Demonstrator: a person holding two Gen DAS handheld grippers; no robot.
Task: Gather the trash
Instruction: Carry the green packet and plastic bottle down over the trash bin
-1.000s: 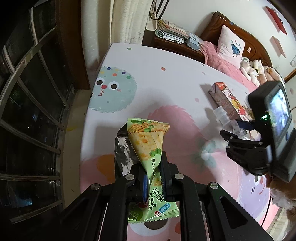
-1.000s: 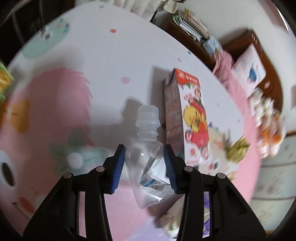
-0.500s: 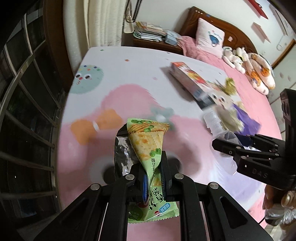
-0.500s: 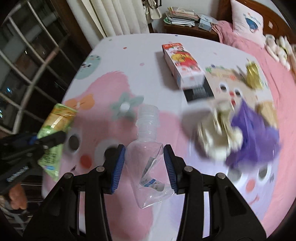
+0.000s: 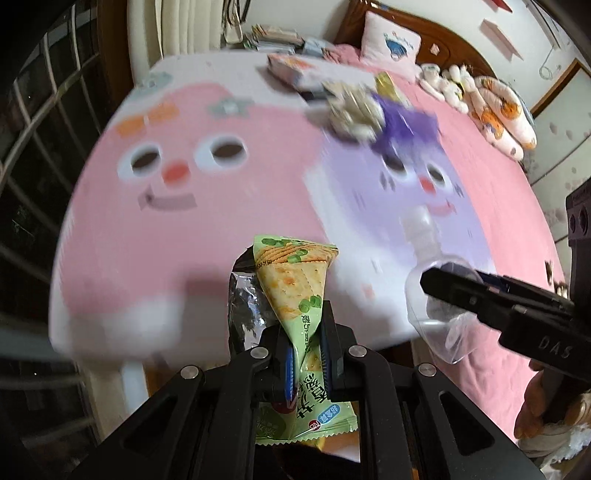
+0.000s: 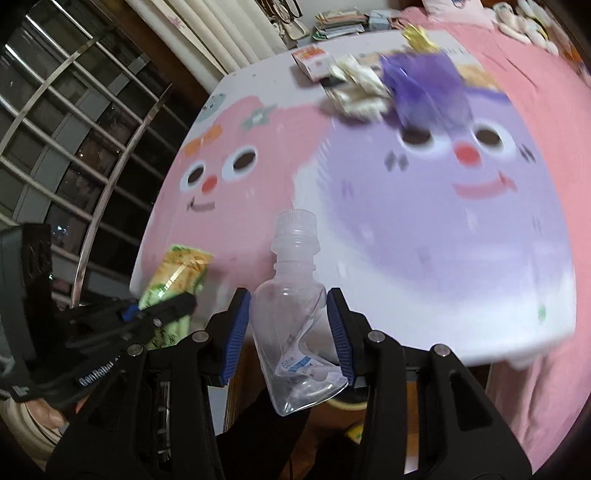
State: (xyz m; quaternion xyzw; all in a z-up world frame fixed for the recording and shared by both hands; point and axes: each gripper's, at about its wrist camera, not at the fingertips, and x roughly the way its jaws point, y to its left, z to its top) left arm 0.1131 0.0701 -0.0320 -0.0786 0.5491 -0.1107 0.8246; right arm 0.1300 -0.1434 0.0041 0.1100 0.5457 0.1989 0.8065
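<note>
My left gripper (image 5: 307, 338) is shut on a green cracker wrapper (image 5: 295, 280) with silver foil behind it, held in the air past the near edge of the bed. My right gripper (image 6: 290, 317) is shut on a crushed clear plastic bottle (image 6: 293, 295) with its cap on. The bottle (image 5: 424, 269) and the right gripper's fingers (image 5: 480, 291) show at the right of the left wrist view. The wrapper (image 6: 173, 280) and the left gripper's fingers (image 6: 155, 314) show at the left of the right wrist view. More trash lies far back on the bed: a carton (image 6: 314, 62), crumpled pale paper (image 6: 358, 92) and a purple bag (image 6: 424, 81).
The bed cover (image 5: 221, 206) has a pink cartoon face on the left and a purple one on the right. A barred window (image 6: 74, 122) is at the left. A nightstand with stacked papers (image 5: 277, 35), a pillow (image 5: 391, 44) and plush toys (image 5: 491, 107) stand beyond.
Both grippers have pulled back from the middle of the bed to its near edge, still holding the wrapper and the bottle. The carton and the other trash are now far off.
</note>
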